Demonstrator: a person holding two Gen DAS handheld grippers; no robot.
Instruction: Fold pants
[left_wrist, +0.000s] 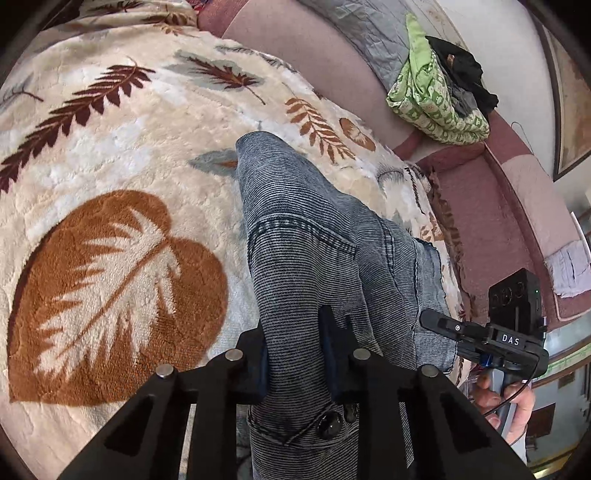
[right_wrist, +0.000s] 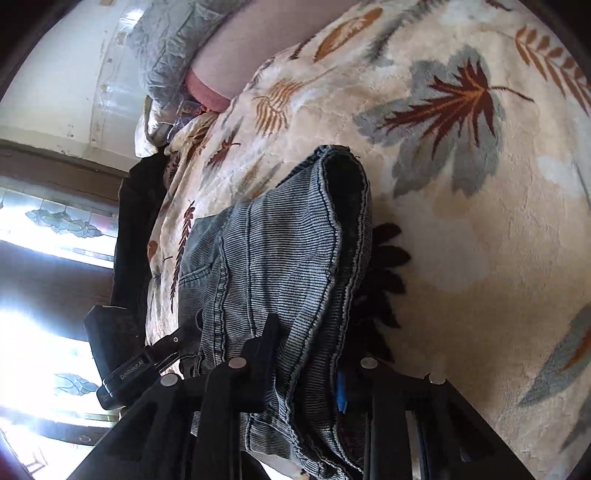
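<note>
Left wrist view: left tongs (left_wrist: 297, 354) are clamping a bunched fold of one pair of grey-blue striped denim pants (left_wrist: 306, 229), the cloth pinched tight between both pads. Two dark buttons (left_wrist: 330, 424) are showing just below the grip. Pants are running forward from the tongs and trailing onto one cream leaf-print blanket (left_wrist: 122, 155) that is covering the bed.

Right tongs (left_wrist: 439, 325) are coming in from the side here, biting the pants' edge; "DAS" is reading white on their black body. A bare hand (left_wrist: 517, 406) is gripping their handle. One green patterned bundle (left_wrist: 432, 99) with dark clothes on top is sitting far back on the pink bed cover (left_wrist: 332, 66); this shows only in this view.

Right wrist view: right tongs (right_wrist: 306, 354) are squeezing the pants (right_wrist: 280, 258) at a stitched hem, the leg opening gaping dark ahead of them. Left tongs (right_wrist: 173, 339) are entering at the side, holding the same garment; their label is partly readable, something like "GenRobot.AI". A bright stained-glass window (right_wrist: 55, 221) is showing only here.
</note>
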